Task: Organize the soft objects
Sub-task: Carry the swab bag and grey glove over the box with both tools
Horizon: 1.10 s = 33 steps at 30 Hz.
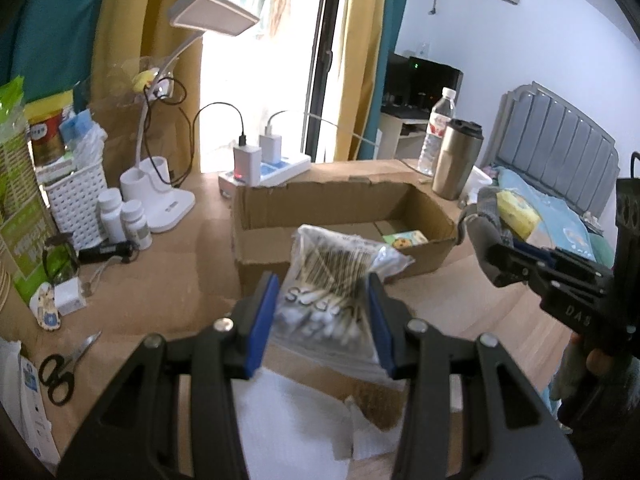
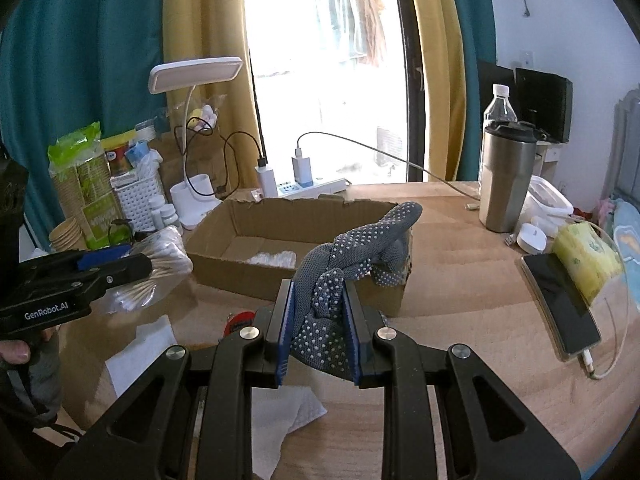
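Note:
My left gripper (image 1: 323, 320) is shut on a clear bag of cotton swabs (image 1: 336, 280) and holds it above the desk, just in front of the open cardboard box (image 1: 256, 248). It also shows in the right wrist view (image 2: 116, 266) with the bag (image 2: 160, 256). My right gripper (image 2: 318, 330) is shut on a grey glove with white dots (image 2: 352, 256), held over the box's (image 2: 224, 268) near right corner. The right gripper (image 1: 500, 256) shows at the right of the left wrist view. A small white soft item (image 2: 272, 258) and a small printed packet (image 1: 404, 239) lie in the box.
White paper sheets (image 1: 288, 420) lie on the wooden desk near me. At left stand a desk lamp (image 1: 168, 200), pill bottles (image 1: 124, 220), a white basket (image 1: 76, 204) and scissors (image 1: 64, 368). A steel tumbler (image 2: 506, 176), a water bottle (image 2: 498, 106), a phone (image 2: 560, 304) and a yellow tissue pack (image 2: 588, 260) are at right.

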### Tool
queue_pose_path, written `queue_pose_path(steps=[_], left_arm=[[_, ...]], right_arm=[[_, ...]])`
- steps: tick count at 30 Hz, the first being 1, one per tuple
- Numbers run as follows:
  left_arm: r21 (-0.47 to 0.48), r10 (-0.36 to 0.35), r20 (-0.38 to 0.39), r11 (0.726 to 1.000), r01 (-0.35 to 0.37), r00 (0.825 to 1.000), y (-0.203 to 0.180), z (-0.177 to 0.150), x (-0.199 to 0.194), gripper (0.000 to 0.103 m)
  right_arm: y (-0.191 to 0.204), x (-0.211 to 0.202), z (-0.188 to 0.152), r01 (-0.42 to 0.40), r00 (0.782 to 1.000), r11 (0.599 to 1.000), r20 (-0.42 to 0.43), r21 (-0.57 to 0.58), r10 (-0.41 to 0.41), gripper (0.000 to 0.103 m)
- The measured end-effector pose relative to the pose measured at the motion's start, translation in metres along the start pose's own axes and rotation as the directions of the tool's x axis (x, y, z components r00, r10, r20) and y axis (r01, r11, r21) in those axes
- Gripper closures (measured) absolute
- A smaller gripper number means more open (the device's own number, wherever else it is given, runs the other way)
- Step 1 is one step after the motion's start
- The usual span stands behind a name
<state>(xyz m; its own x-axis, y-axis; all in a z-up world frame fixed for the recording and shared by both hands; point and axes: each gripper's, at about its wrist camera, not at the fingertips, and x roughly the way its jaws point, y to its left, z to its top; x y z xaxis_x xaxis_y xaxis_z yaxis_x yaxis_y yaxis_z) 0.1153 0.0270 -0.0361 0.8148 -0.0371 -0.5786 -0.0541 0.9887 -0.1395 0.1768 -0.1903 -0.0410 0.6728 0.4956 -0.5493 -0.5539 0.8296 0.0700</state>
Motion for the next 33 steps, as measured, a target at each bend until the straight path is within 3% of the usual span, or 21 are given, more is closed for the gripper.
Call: queue_pose_path(steps=[23, 33], left_arm=[[-0.021, 0.020, 0.008, 1.000, -0.019, 1.000, 0.017, 0.037, 0.036, 0.058], [-0.035, 0.039, -0.027, 0.999, -0.040, 0.999, 0.027, 0.048, 0.064, 0.058]], right_arm=[[-0.010, 0.034, 0.031, -0.021, 1.000, 0.999, -0.009, -0.026, 0.021, 0.079], [-0.014, 0.055, 0.036, -0.048, 0.999, 0.999, -0.019, -0.020, 0.048, 0.079]])
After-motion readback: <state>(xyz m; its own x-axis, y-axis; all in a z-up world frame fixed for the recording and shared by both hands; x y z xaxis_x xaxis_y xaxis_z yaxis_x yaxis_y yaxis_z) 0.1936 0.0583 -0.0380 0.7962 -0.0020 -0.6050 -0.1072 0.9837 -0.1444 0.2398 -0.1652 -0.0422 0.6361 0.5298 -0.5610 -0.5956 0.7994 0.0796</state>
